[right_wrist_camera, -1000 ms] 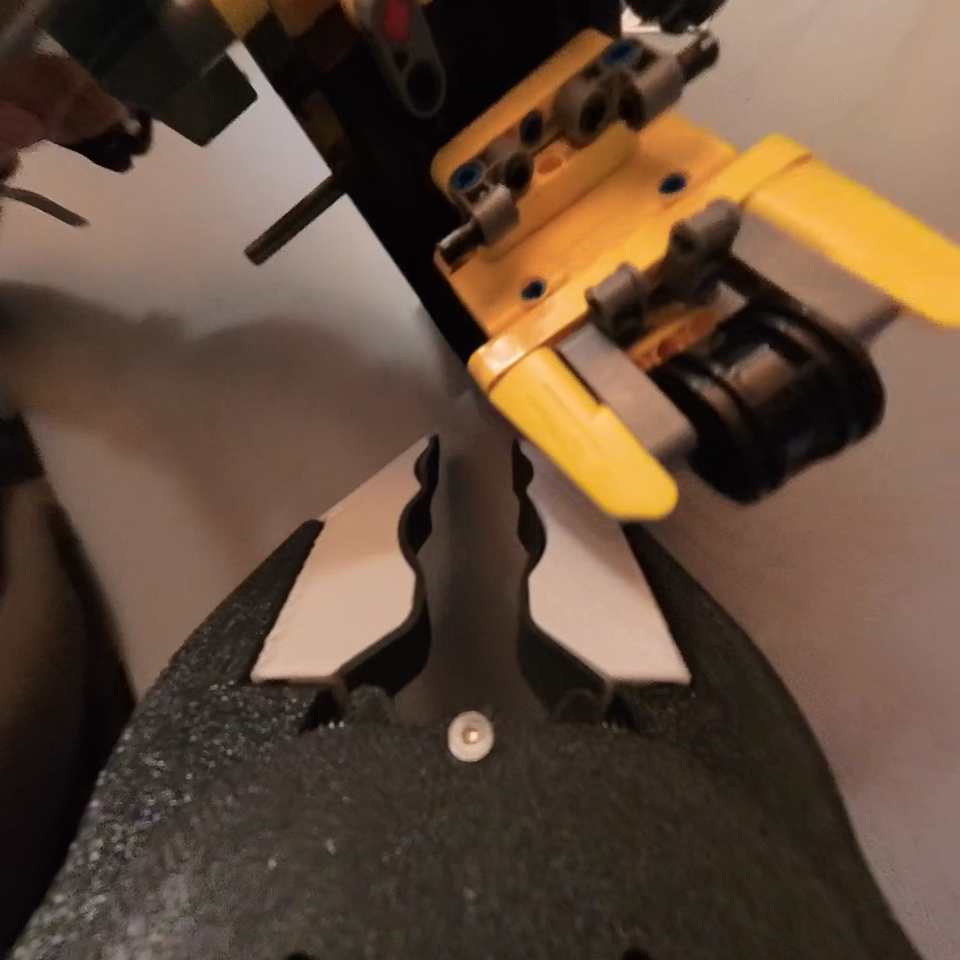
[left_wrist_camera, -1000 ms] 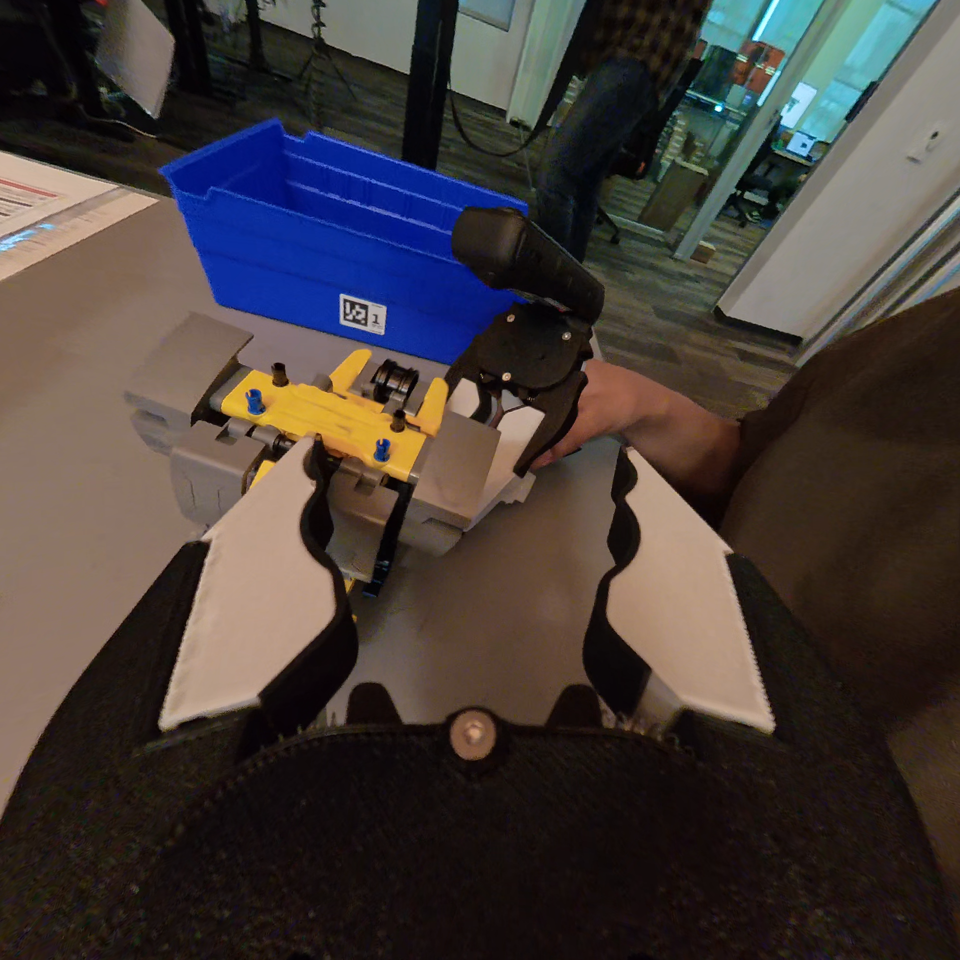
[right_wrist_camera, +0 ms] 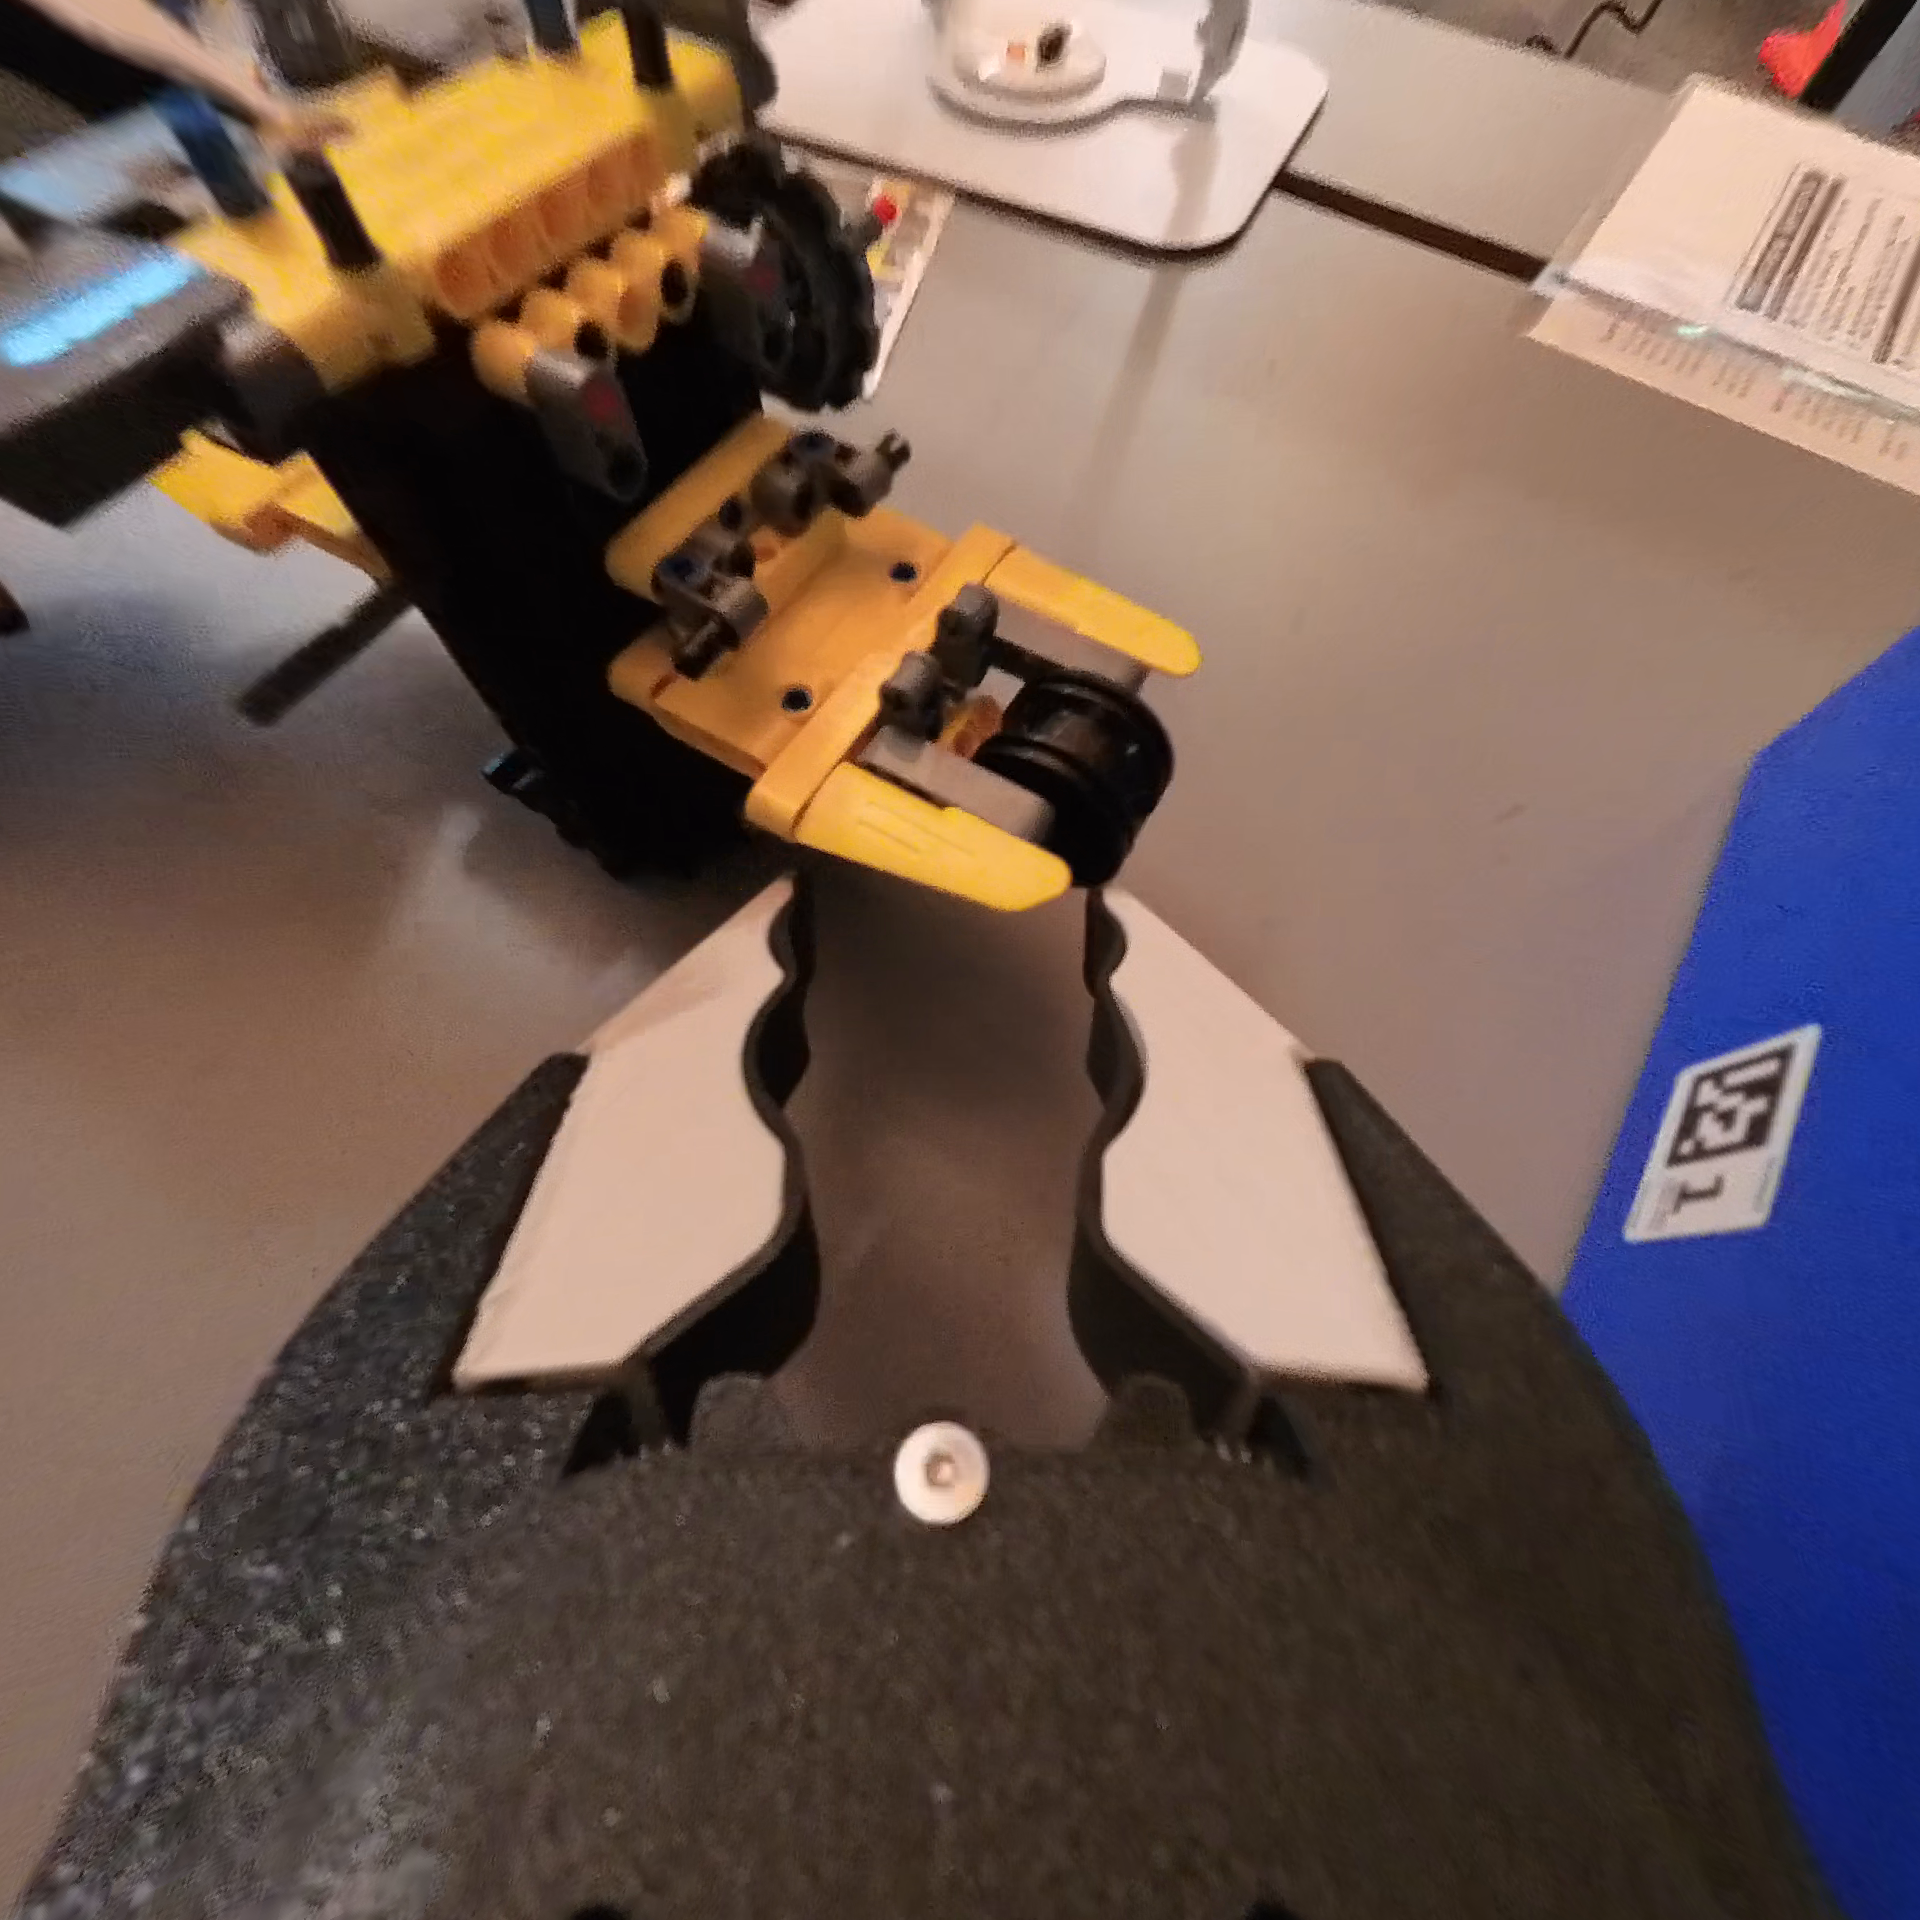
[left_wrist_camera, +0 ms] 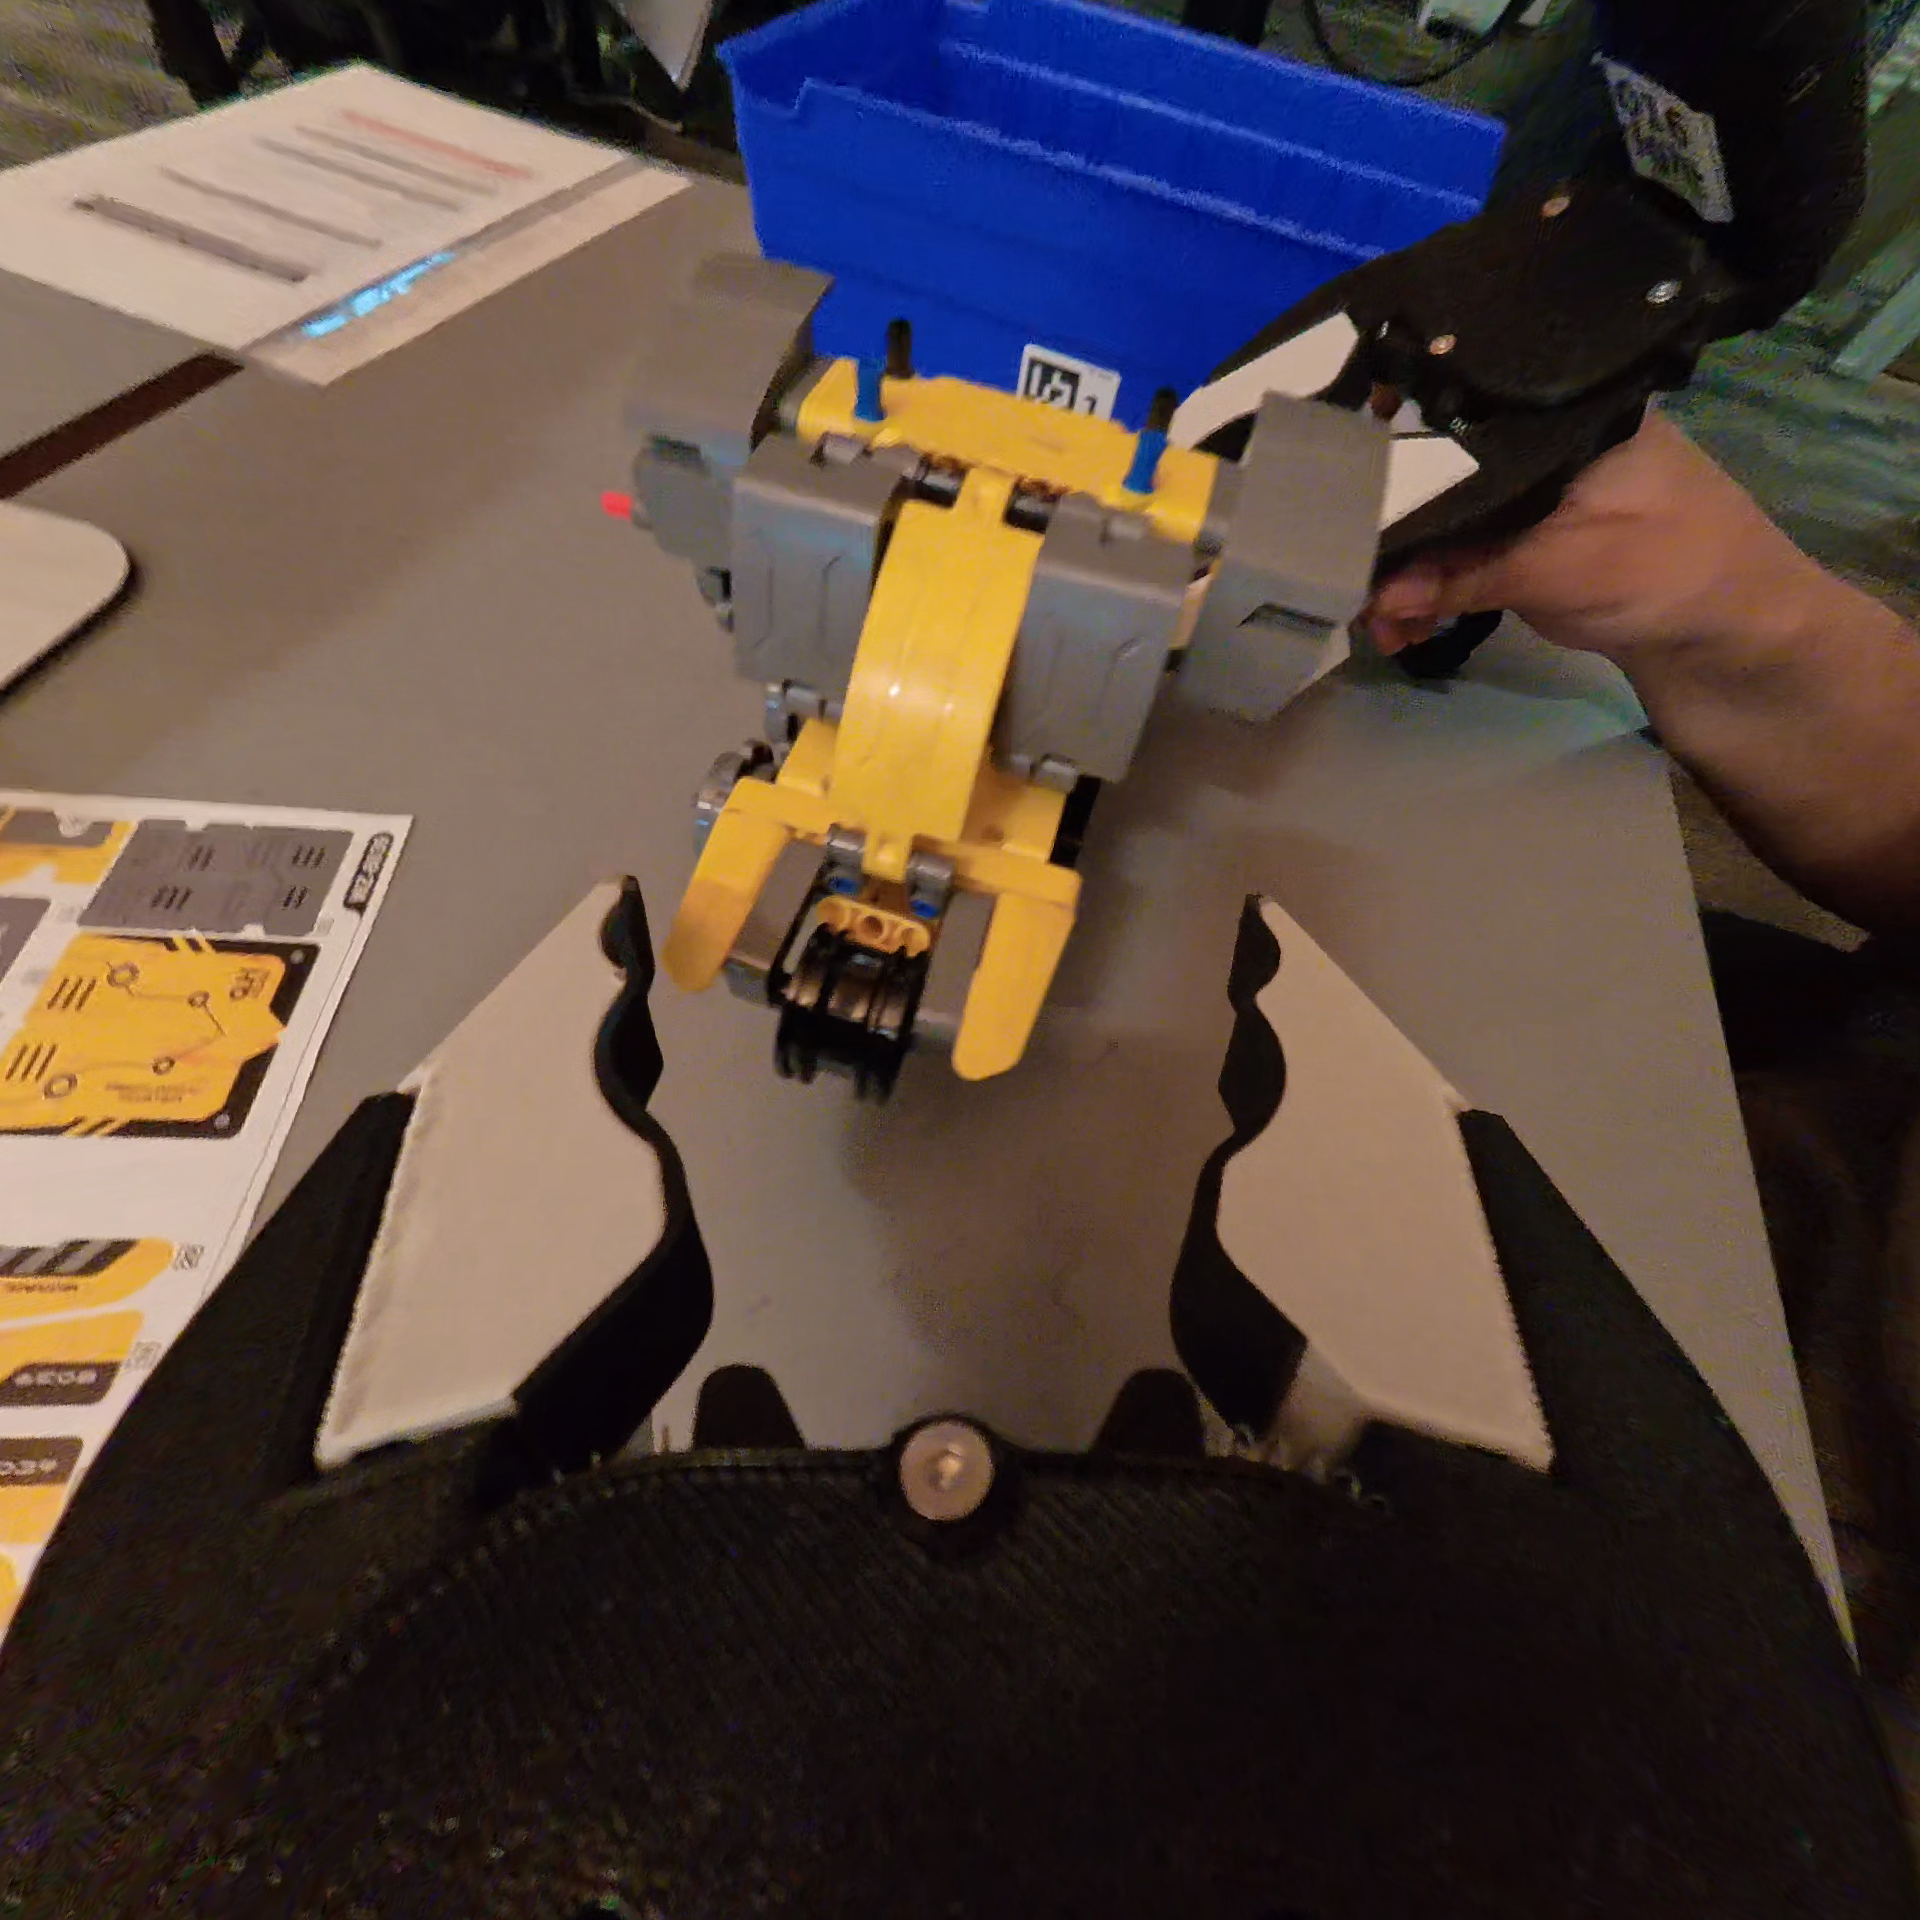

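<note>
A yellow and grey brick-built model [left_wrist_camera: 935, 644] stands on the grey table [left_wrist_camera: 416, 582], with a yellow fork and a black wheel [left_wrist_camera: 847, 1003] facing me. My left gripper [left_wrist_camera: 940, 909] is open and empty, its fingertips on either side of that fork without touching it. My right gripper [left_wrist_camera: 1455, 343], held in a hand [left_wrist_camera: 1558, 582], is beside the model's right grey panel. In the right wrist view the right gripper [right_wrist_camera: 945, 914] is open and empty, its tips just short of a yellow fork [right_wrist_camera: 935, 842] of the model [right_wrist_camera: 790, 623].
A blue bin [left_wrist_camera: 1091, 187] with a square tag stands just behind the model and shows at the right of the right wrist view [right_wrist_camera: 1818, 1039]. A sticker sheet [left_wrist_camera: 156, 987] lies at the left. Printed papers [left_wrist_camera: 312, 177] and a white stand base [right_wrist_camera: 1091, 125] are farther off.
My left gripper has drawn back from the model's side and now faces its forked end. My right gripper has opened wider and backed a little away from the yellow fork.
</note>
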Demonstrator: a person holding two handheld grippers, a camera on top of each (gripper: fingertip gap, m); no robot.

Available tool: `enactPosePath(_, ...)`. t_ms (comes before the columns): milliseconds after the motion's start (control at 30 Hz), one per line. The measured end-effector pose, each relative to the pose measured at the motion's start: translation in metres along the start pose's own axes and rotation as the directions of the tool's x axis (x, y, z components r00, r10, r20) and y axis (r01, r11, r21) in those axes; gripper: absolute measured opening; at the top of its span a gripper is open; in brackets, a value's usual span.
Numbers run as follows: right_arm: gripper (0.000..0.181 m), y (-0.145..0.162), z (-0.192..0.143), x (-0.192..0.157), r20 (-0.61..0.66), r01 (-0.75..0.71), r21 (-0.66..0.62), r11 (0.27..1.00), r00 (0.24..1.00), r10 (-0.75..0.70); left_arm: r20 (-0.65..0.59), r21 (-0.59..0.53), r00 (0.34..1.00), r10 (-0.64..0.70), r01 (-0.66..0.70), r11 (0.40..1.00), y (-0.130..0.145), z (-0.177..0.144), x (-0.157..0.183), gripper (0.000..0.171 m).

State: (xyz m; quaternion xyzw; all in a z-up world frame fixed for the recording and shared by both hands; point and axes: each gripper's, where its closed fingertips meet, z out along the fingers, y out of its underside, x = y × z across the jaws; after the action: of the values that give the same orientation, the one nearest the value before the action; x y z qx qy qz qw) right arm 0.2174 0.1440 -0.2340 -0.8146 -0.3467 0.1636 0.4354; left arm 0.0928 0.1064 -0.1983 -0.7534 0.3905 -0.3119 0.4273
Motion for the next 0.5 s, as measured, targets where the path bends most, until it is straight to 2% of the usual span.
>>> enactPosePath(100, 0.039, -0.004, 0.014, -0.016, 0.065, 0.052, -0.023, 0.998, 0.997, -0.051, 0.019, -0.019, 0.999, -0.045, 0.046, 0.999, 0.010, 0.002, -0.011, 0.105)
enactPosePath(200, 0.044, -0.012, 0.026, -0.027, 0.089, 0.097, -0.052, 0.994, 0.992, -0.092, 0.020, -0.034, 0.997, -0.079, 0.080, 0.996, 0.017, 0.000, -0.017, 0.099)
enactPosePath(367, 0.045, -0.024, 0.046, -0.038, 0.101, 0.209, -0.084, 0.974, 0.974, -0.201, -0.013, -0.033, 0.993, -0.114, 0.113, 0.993, 0.022, -0.013, -0.022, 0.074)
enactPosePath(500, 0.045, -0.033, 0.065, -0.049, 0.136, 0.255, -0.084, 0.963, 0.961, -0.243, 0.011, -0.014, 0.989, -0.146, 0.146, 0.989, 0.025, -0.029, -0.034, 0.073)
